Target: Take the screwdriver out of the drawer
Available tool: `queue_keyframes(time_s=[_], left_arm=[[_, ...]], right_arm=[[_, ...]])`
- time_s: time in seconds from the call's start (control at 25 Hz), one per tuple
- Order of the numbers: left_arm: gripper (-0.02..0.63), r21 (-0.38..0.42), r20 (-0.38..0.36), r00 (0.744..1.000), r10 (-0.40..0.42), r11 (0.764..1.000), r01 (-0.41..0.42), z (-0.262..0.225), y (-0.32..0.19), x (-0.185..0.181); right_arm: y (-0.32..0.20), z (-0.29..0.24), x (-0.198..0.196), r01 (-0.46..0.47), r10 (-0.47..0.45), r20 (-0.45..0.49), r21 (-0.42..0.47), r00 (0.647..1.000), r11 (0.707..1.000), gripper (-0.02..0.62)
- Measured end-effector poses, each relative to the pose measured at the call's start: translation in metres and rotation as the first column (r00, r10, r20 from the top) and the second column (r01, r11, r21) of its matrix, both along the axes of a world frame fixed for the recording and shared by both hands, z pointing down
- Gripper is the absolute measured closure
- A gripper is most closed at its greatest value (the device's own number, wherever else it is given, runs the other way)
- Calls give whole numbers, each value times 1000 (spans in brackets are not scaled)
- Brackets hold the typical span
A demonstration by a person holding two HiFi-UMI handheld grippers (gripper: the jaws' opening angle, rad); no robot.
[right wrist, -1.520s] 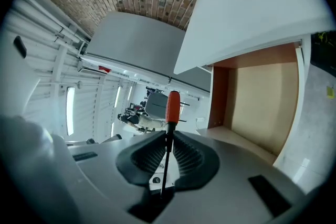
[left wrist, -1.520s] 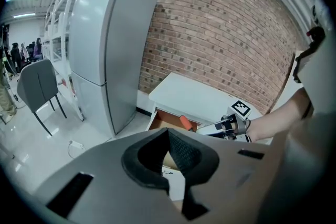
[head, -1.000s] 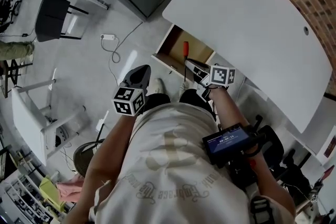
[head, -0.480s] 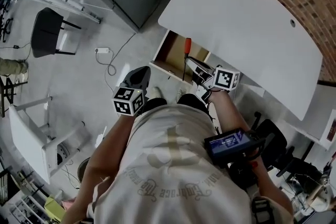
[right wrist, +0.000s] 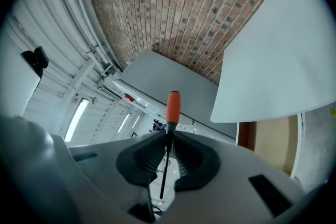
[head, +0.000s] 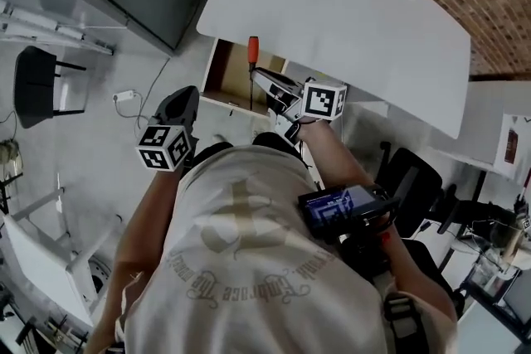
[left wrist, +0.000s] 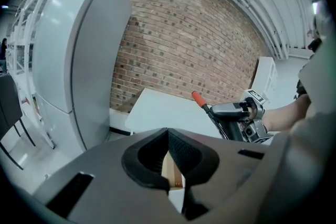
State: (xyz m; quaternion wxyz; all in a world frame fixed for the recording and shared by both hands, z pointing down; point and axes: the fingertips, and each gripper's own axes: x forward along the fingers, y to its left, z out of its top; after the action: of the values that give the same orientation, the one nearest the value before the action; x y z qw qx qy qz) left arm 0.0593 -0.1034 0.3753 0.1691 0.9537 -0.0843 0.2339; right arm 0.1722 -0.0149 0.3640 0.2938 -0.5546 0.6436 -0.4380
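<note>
Gripped the screwdriver (right wrist: 172, 107) in the right gripper (right wrist: 167, 150), pinched tight on the thin metal shaft just below the orange handle. Carried it crosswise to the jaws: handle poking out past the fingertips on one side, bare tip trailing out on the other. In the head view, hung it above the open drawer (head: 217, 72) under the white desk (head: 332, 4), with the handle pointing away from the person and the shaft running back toward the drawer's front edge (clearance of tip over rim not readable from above). Judged it lifted off the drawer floor already, so needed no further reach, only a draw back toward the body, roughly along the shaft's own line, with care for the tip at the front edge. Had the left gripper (left wrist: 169, 157) well off to the side, tips pressed together on nothing, farther from the tool than the right and with no part in the hold
</note>
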Motion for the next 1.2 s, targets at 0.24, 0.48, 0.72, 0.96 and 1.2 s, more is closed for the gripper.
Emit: queue_keyframes(time_s=[0.24,0.48,0.72,0.96,1.2], left_arm=[[588,3,-26,998,52,999,-52,-8,7,13],[587,6,-35,996,85,996,-85,-10,16,24],[587,4,-39,994,101,995,-101,-9,12,27],[587,4,-42,994,102,995,-101,-11,7,29],[588,4,-44,994,103,995,-103,-11,4,32]], right_arm=[[11,-11,-2,-37,38,-11,22,999,999,538],[28,-8,2,-72,72,-5,17,997,997,538],[24,-7,2,-88,88,-9,25,996,996,538],[17,-10,2,-82,82,-29,27,996,996,538],[14,-10,3,-80,80,-38,16,996,997,538]])
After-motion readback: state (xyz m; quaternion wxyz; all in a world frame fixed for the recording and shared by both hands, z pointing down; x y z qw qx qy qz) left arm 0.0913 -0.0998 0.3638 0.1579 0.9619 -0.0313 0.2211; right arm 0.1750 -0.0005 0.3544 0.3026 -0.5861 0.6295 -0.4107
